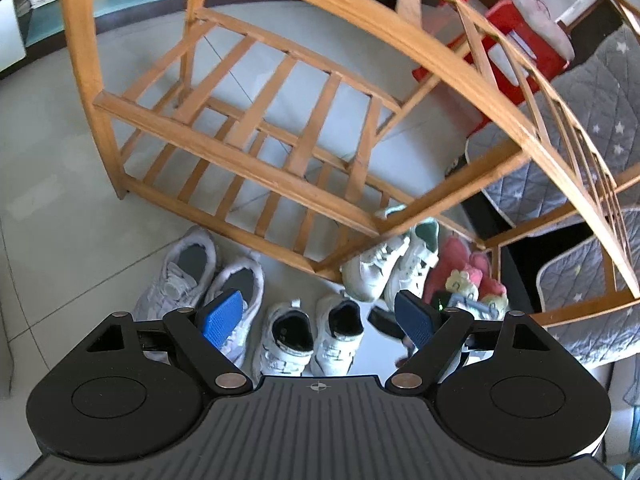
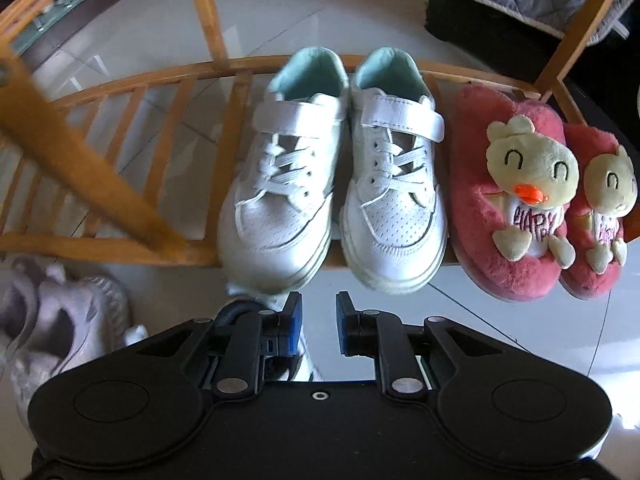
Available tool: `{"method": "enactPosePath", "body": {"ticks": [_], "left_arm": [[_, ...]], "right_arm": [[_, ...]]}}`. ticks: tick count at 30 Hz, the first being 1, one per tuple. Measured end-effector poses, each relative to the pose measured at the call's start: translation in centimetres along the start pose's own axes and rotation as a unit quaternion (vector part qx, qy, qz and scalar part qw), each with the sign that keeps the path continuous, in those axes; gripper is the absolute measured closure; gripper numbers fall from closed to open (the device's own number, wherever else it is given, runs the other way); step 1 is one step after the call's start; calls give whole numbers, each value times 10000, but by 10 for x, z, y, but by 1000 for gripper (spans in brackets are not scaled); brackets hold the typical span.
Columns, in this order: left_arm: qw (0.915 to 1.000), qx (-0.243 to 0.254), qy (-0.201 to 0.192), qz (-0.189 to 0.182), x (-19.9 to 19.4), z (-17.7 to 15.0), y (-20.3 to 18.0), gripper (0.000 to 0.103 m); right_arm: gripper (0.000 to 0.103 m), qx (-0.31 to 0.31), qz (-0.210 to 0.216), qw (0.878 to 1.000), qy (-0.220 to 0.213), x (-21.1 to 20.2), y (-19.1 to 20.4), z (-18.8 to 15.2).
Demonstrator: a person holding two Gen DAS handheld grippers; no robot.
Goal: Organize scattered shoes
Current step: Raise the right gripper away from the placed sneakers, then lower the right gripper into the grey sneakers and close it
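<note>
In the left wrist view my left gripper (image 1: 318, 318) hangs open over a pair of small white sneakers with black insides (image 1: 312, 336) on the floor, touching nothing. A pale lavender pair (image 1: 200, 280) lies to their left. In front stands a wooden slatted shoe rack (image 1: 224, 160). In the right wrist view white sneakers with mint lining (image 2: 336, 184) and pink duck slippers (image 2: 516, 200) sit side by side on the lowest shelf (image 2: 120, 240). My right gripper (image 2: 318, 320) is just short of the sneakers' toes, shut to a narrow gap with nothing in it.
Pale floor tiles (image 1: 48, 184) spread left of the rack. Grey quilted star cushions (image 1: 592, 112) on a wooden seat crowd the right side. A red plastic stool (image 1: 516, 36) stands behind the rack. The rack's upper shelves (image 1: 304, 60) hold nothing.
</note>
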State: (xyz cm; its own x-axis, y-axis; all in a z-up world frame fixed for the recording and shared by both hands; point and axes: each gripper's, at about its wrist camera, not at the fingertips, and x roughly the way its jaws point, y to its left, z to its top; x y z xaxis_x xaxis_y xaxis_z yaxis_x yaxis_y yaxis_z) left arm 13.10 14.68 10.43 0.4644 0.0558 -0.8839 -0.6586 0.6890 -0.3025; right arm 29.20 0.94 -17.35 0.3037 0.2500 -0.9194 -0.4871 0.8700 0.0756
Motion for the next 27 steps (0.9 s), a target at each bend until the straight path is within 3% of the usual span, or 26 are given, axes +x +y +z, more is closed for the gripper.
{"method": "enactPosePath", "body": {"ticks": [7, 17, 21, 27], "left_arm": [[9988, -388, -241, 172, -12, 5, 27, 19], [9971, -615, -379, 224, -23, 12, 50, 19], [9959, -732, -461, 274, -27, 14, 59, 19], [9955, -784, -448, 287, -29, 14, 67, 19]], "right_arm": [[84, -515, 456, 9973, -275, -36, 33, -11], [84, -1120, 1449, 9829, -168, -50, 129, -9], [84, -1131, 1575, 9810, -73, -40, 160, -5], [84, -637, 1707, 9827, 318, -15, 186, 2]]}}
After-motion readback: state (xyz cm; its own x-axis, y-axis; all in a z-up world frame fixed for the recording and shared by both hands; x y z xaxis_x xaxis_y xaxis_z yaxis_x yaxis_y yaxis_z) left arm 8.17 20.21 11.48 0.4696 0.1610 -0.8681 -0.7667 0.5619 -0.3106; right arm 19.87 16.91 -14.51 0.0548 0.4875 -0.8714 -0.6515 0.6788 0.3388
